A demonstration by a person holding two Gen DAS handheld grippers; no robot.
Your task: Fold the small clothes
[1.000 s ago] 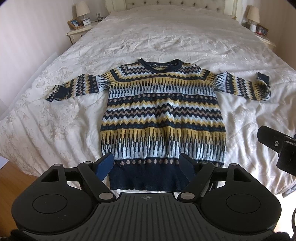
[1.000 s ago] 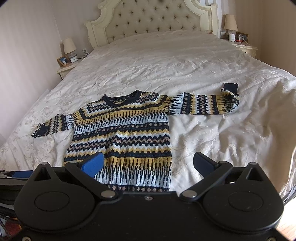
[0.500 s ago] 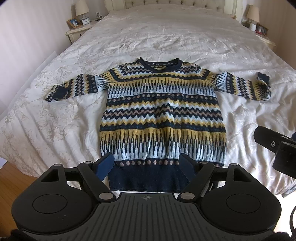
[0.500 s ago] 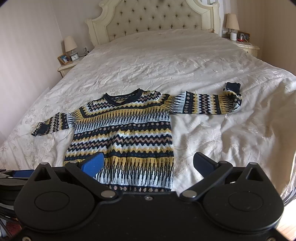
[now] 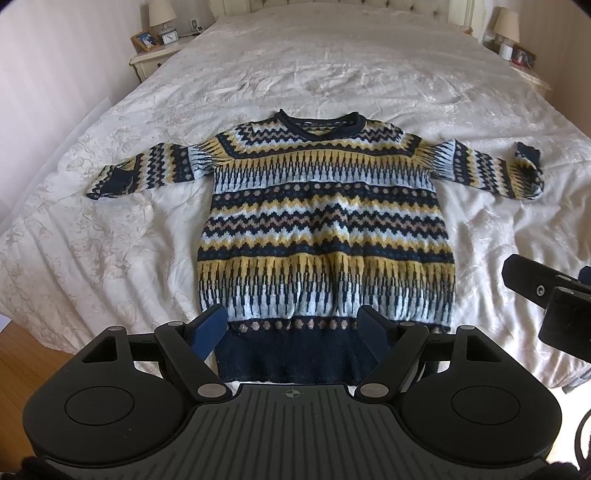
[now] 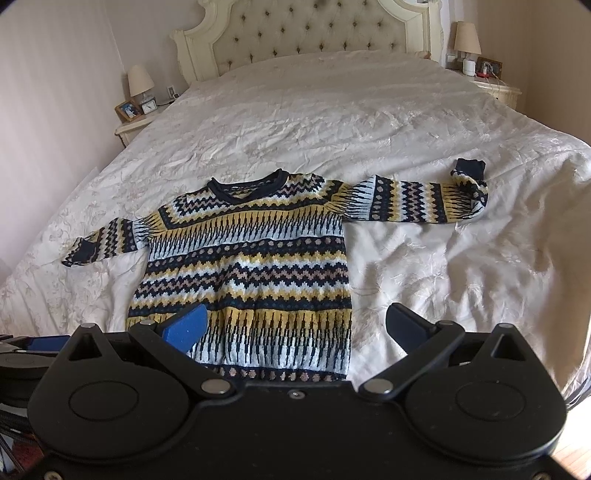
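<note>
A small knitted sweater (image 5: 325,229) with navy, yellow, pale blue and tan zigzag bands lies flat and face up on the white bed, both sleeves spread out; it also shows in the right wrist view (image 6: 247,273). Its right cuff (image 6: 469,173) is folded back on itself. My left gripper (image 5: 293,328) is open and empty, hovering above the navy hem (image 5: 291,354). My right gripper (image 6: 295,328) is open and empty, above the sweater's lower right part. The right gripper's body shows at the right edge of the left wrist view (image 5: 546,295).
The white quilted bedspread (image 6: 369,122) covers a wide bed with a tufted headboard (image 6: 306,33). Bedside tables with lamps stand at the left (image 6: 140,114) and right (image 6: 491,81). Wooden floor (image 5: 22,354) shows past the bed's near edge.
Both grippers have shifted slightly, so the sweater sits a little lower in the right view. The sweater has not moved and both grippers stay open.
</note>
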